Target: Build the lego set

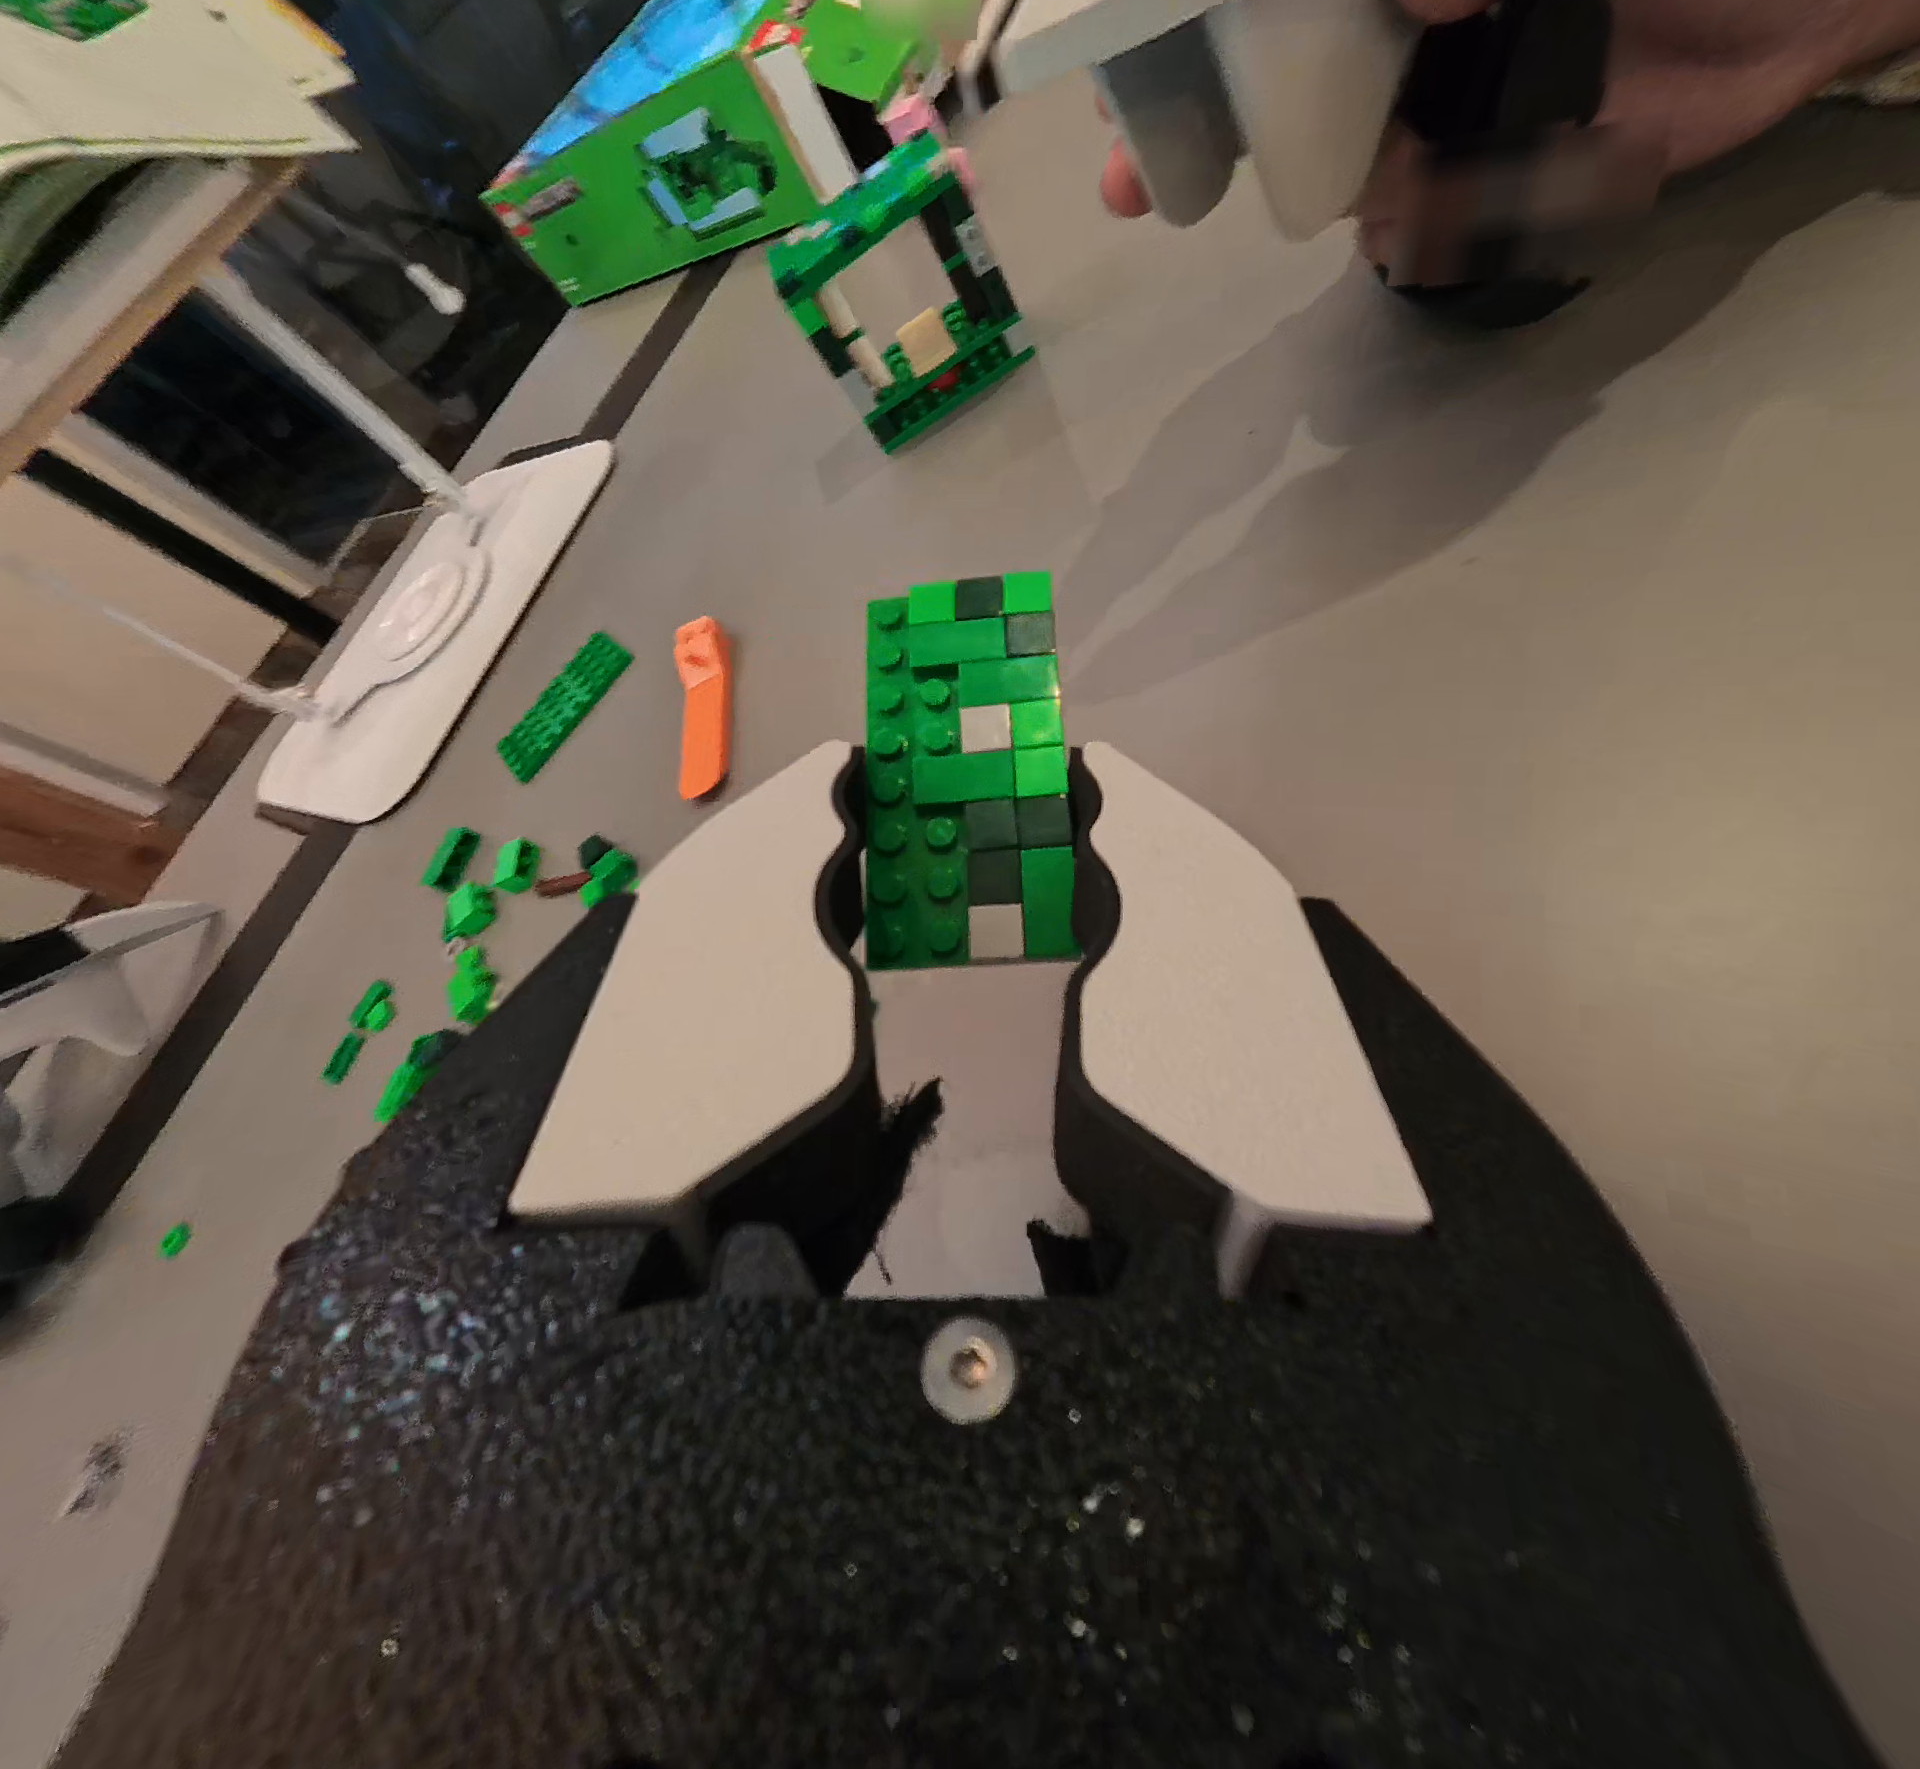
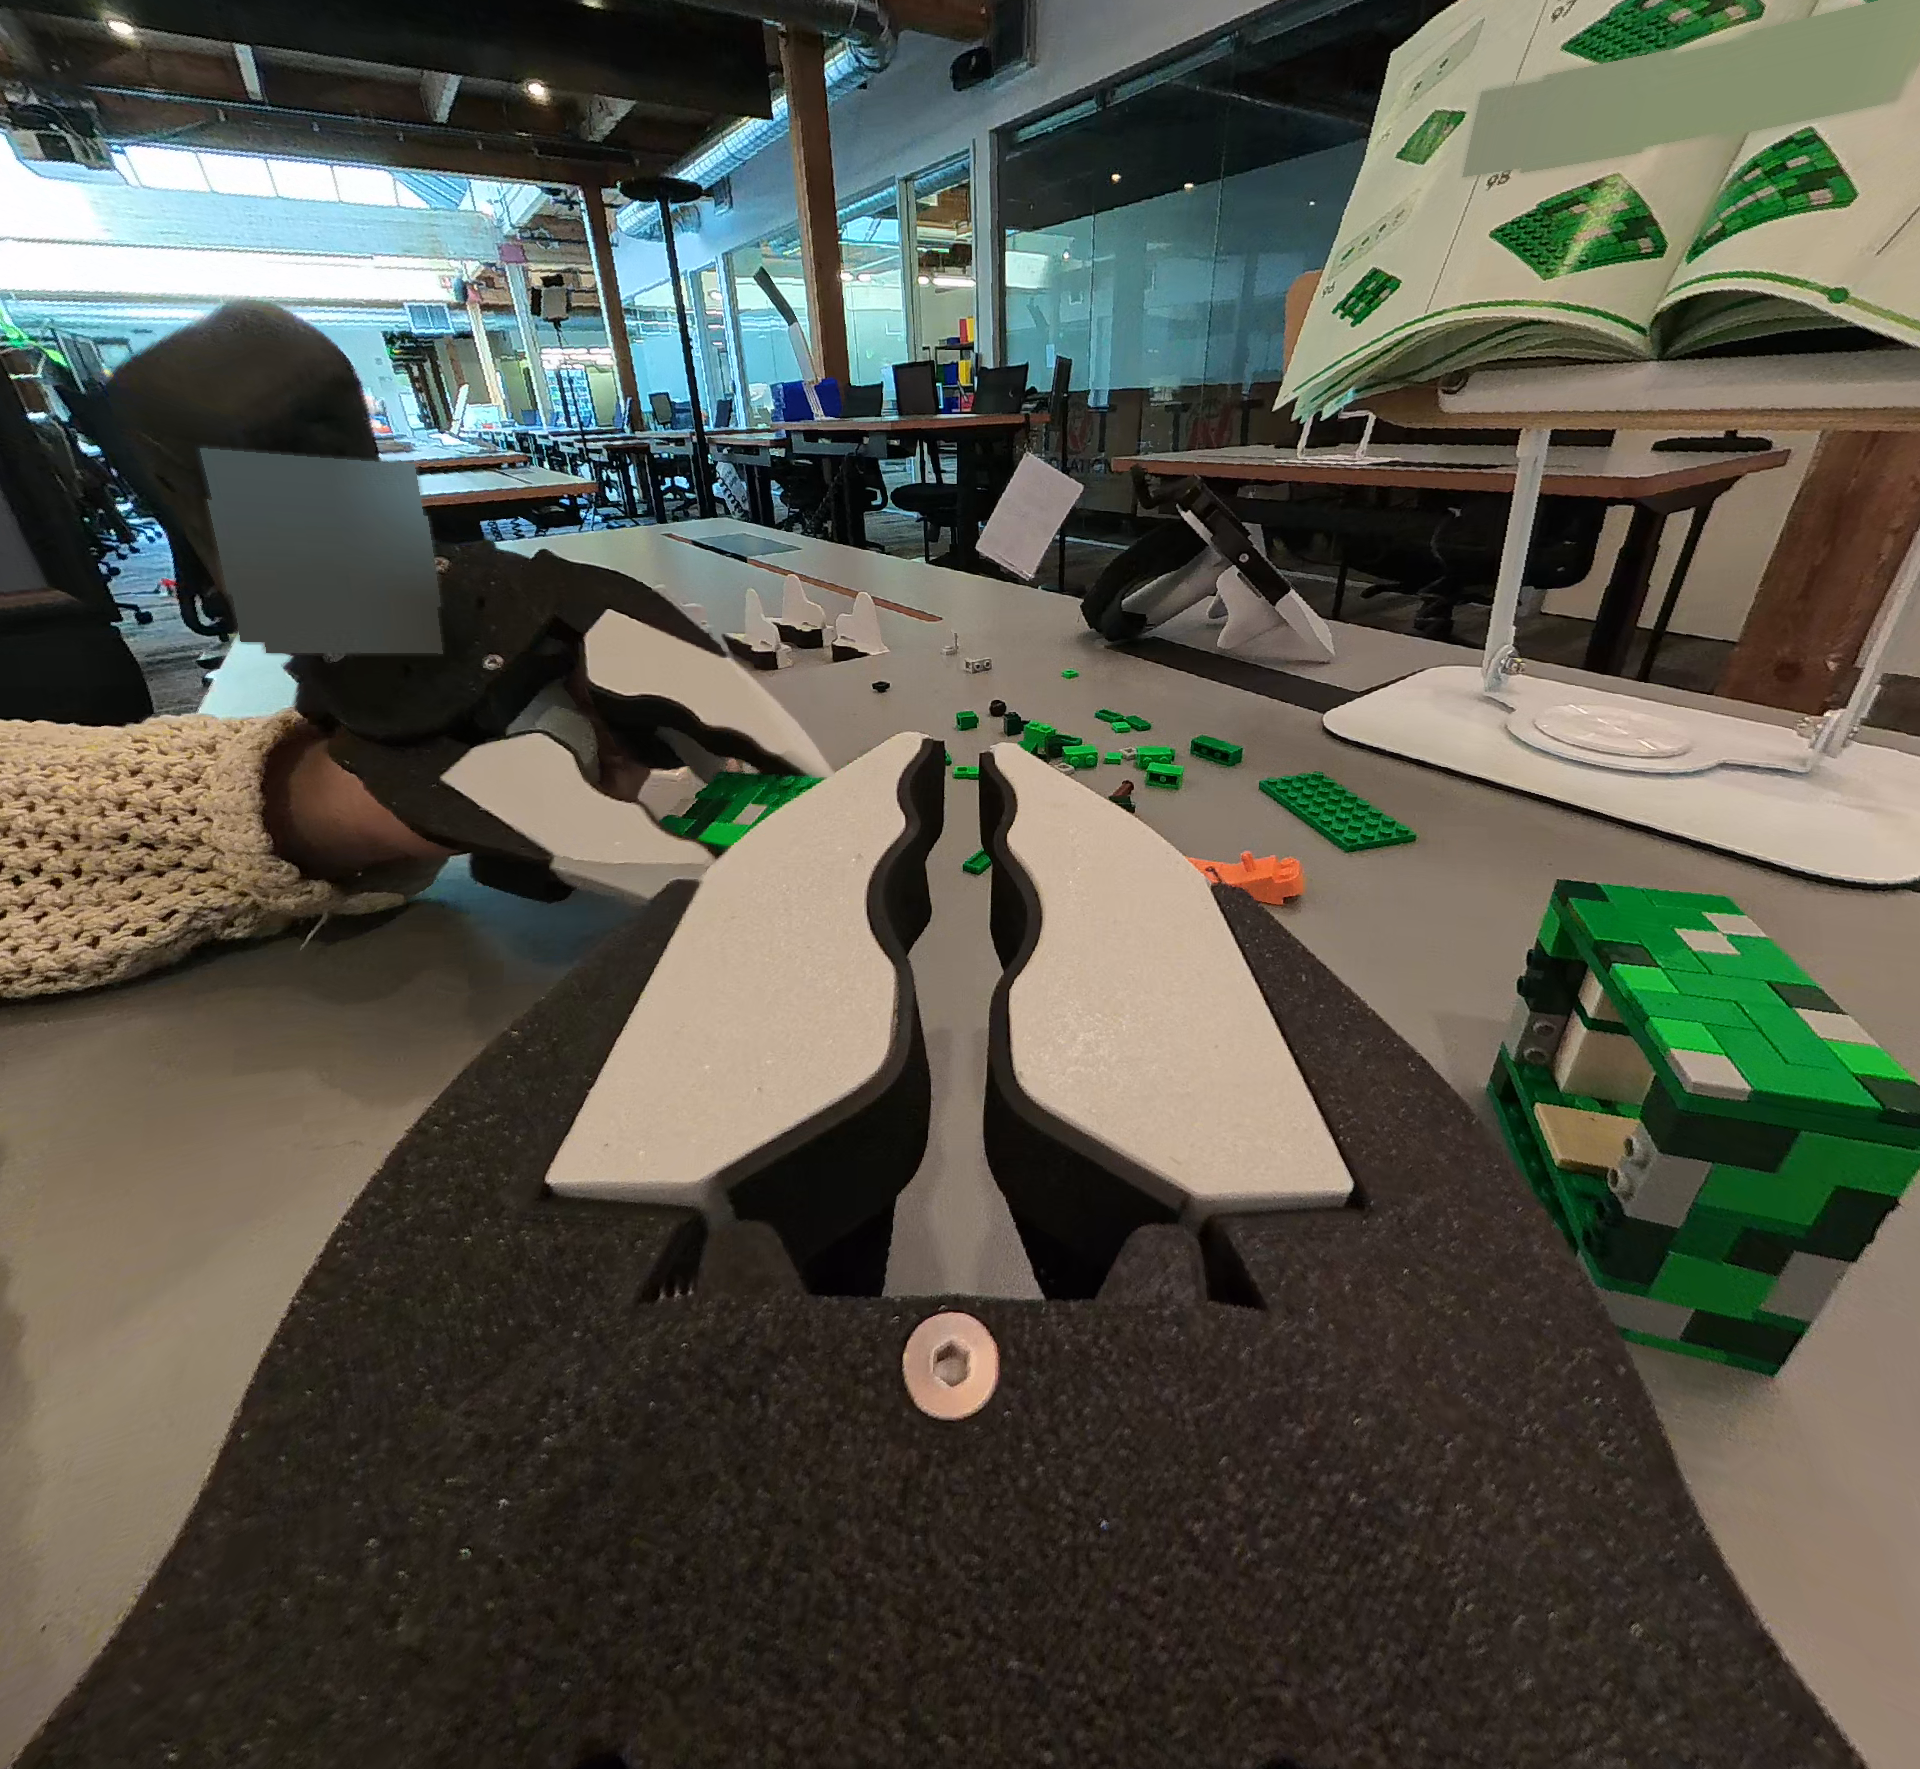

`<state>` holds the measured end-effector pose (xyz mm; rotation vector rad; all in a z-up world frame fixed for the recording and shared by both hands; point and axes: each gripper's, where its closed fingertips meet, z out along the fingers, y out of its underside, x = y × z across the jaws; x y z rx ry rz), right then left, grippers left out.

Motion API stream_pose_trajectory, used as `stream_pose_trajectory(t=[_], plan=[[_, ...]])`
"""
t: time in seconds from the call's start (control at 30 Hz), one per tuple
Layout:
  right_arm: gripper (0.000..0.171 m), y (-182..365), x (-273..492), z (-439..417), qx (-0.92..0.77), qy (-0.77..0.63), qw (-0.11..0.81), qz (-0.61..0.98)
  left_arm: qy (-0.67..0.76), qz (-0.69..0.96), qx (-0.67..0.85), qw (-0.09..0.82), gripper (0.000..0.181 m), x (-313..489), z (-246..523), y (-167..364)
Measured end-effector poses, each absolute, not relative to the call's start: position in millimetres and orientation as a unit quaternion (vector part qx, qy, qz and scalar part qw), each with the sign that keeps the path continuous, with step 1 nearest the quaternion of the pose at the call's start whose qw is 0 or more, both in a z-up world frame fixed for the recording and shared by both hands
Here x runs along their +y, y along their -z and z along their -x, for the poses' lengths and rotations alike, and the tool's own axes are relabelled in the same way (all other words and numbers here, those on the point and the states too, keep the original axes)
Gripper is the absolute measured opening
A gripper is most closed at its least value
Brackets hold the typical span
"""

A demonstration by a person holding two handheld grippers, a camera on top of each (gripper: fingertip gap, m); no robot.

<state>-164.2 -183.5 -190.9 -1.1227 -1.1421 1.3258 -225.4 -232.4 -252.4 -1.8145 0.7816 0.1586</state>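
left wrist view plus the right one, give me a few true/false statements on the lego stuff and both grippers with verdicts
1. The left gripper has its fingers on either side of the green tiled plate. True.
2. The right gripper holds a brick. False: nothing sits between its nearly closed fingers.
3. The orange brick separator lies on the table, apart from the tiled plate. True.
4. The bare green plate is stacked on the cube-shaped build. False: it lies flat on the table, apart from the cube.
5. The instruction booklet lies closed on the table. False: it rests open on a white stand.
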Motion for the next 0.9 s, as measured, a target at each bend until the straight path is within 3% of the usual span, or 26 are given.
stream_pose_trajectory(t=[0.23, 0.5, 0.67, 0.77, 0.9], plan=[[0.0, 192.3, -190.2, 162.5, -0.503, -0.537, 0.511, 0.444, -0.057, 0.73, 0.434, 0.525, 0.036, -270.4, 190.5, 256.2], [0.0, 213.7, -202.0, 199.2, -0.631, -0.452, 0.427, 0.464, -0.045, 0.749, 0.455, 0.48, 0.036, -283.1, 186.8, 282.0], [0.0, 211.3, -195.2, 265.0, -0.773, -0.358, 0.352, 0.388, -0.007, 0.774, 0.428, 0.468, 0.036, -283.2, 191.2, 284.8], [0.002, 221.7, -199.2, 299.0, -0.849, -0.324, 0.257, 0.329, 0.007, 0.783, 0.414, 0.464, 0.036, -281.9, 196.0, 285.4], [0.018, 251.2, -223.8, 317.1, -0.923, -0.273, 0.135, 0.236, 0.032, 0.781, 0.41, 0.47, 0.036, -284.1, 192.8, 281.4]])
